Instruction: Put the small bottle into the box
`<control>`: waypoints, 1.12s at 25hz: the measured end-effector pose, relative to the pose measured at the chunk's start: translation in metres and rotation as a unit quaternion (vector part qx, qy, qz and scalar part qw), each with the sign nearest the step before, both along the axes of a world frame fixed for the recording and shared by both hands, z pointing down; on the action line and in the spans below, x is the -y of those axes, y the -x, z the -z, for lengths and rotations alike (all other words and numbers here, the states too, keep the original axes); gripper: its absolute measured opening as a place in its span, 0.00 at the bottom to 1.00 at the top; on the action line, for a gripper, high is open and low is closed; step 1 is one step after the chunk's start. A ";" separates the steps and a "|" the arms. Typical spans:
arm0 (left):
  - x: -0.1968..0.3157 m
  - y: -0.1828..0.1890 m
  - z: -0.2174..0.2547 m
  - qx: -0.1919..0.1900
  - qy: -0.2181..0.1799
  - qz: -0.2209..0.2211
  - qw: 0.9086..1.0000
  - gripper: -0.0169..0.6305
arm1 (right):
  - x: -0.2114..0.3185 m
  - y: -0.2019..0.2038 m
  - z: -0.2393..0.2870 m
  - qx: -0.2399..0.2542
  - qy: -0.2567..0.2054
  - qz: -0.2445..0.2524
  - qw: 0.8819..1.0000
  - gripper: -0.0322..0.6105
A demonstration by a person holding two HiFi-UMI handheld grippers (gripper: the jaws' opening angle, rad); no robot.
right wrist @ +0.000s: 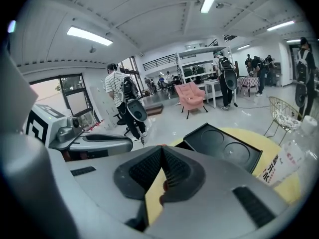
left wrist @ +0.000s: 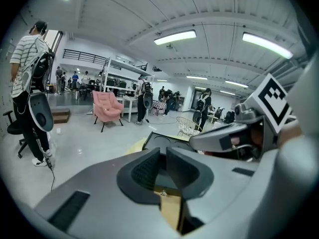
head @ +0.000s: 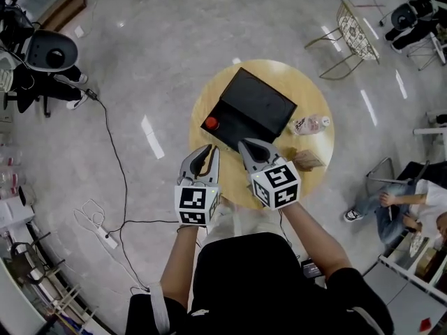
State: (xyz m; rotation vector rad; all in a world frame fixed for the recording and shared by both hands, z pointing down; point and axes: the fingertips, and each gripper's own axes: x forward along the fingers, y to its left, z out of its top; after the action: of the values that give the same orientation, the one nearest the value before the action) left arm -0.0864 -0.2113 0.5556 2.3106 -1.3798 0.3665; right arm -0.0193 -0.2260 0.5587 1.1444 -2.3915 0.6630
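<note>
Black box (head: pixel 253 107), red cap (head: pixel 211 123), yellow table (head: pixel 318 155).

Lab hall: metal racks (left wrist: pixel 119 68), strip lights (left wrist: pixel 174 37)

I see a matt black box (head: pixel 255 107), a smooth pale wood table (head: pixel 307 89), a clear plastic bottle (head: pixel 309 124), and a glossy floor (head: pixel 174 47).

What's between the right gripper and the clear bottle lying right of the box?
Nothing visible. Only bare table lies between the right gripper and the clear bottle. The brown cardboard scrap sits nearer the table edge, off that line; the box is beside the bottle.
</note>
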 end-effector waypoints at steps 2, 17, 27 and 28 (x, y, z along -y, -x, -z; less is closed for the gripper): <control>-0.012 0.002 0.010 -0.010 -0.004 -0.001 1.000 0.09 | -0.010 0.006 0.010 0.000 -0.011 0.004 1.000 0.05; -0.088 0.011 0.075 -0.013 -0.056 -0.032 0.998 0.04 | -0.081 0.028 0.074 0.014 -0.091 -0.023 0.995 0.05; -0.114 0.006 0.126 -0.040 -0.088 -0.027 0.995 0.04 | -0.109 0.027 0.121 0.015 -0.144 -0.012 0.989 0.05; -0.116 0.004 0.130 -0.039 -0.090 -0.028 0.995 0.04 | -0.111 0.025 0.126 0.017 -0.148 -0.013 0.989 0.05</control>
State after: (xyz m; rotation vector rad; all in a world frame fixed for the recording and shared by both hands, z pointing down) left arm -0.0905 -0.0949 0.4254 2.4851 -1.3625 0.1720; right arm -0.0442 -0.1152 0.4328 1.2912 -2.5700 0.3421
